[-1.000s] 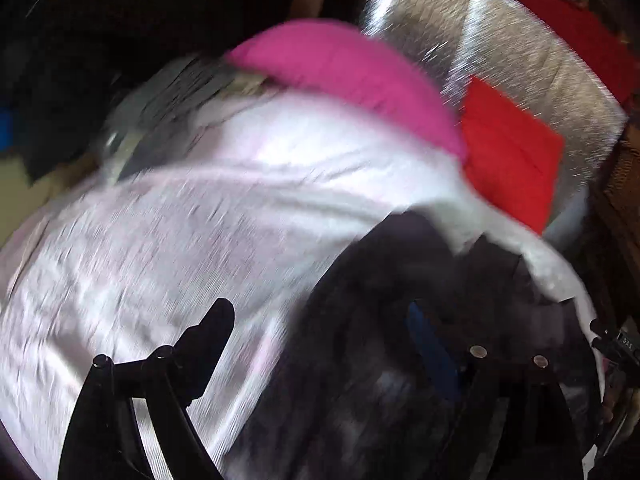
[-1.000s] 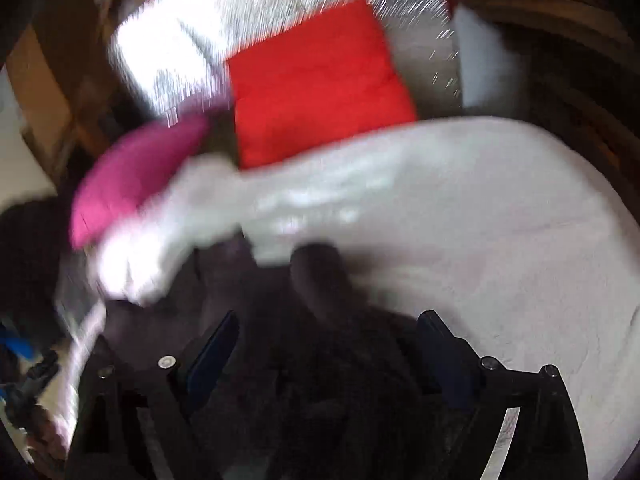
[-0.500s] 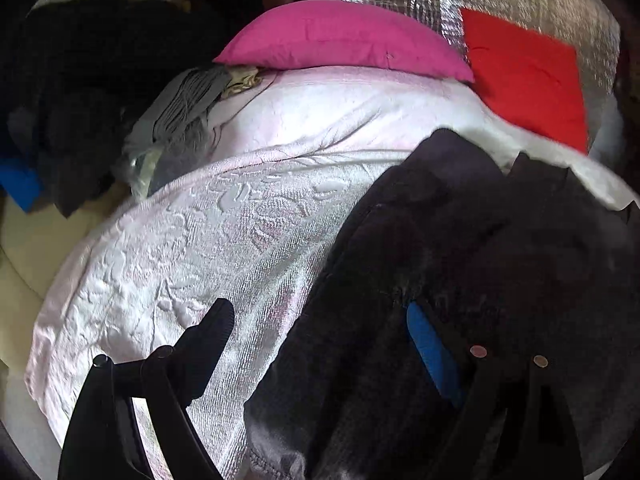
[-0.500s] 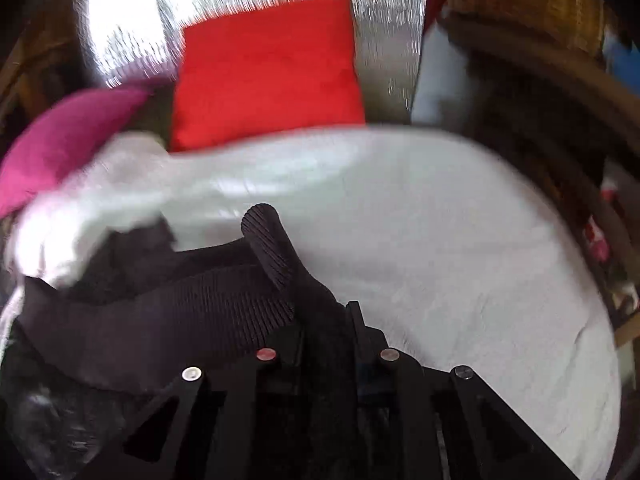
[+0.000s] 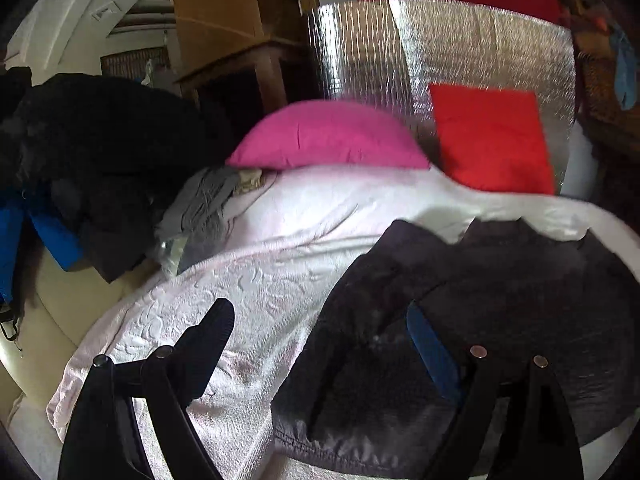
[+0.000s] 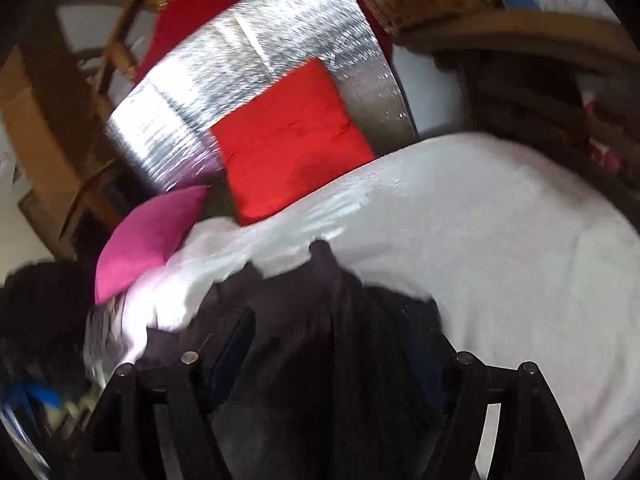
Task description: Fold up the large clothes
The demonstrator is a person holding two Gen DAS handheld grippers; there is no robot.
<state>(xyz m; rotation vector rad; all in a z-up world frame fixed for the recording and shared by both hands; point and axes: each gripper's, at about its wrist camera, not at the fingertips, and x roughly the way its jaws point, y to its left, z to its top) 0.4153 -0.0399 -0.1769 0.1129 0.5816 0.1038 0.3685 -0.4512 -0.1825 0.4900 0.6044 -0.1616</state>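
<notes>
Left wrist view: left gripper (image 5: 316, 344) spread wide, nothing pinched; dark garment (image 5: 460, 320) lies on the white bedspread (image 5: 260, 280) under its right finger, pink pillow (image 5: 328, 136) beyond. Right gripper (image 6: 332, 344) jaws have just been opening, spread over the garment, gripping nothing.

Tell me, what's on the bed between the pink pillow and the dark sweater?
Only the white bedspread, bunched near the pink pillow and bare down to the dark sweater. The left wrist view shows this best.
</notes>
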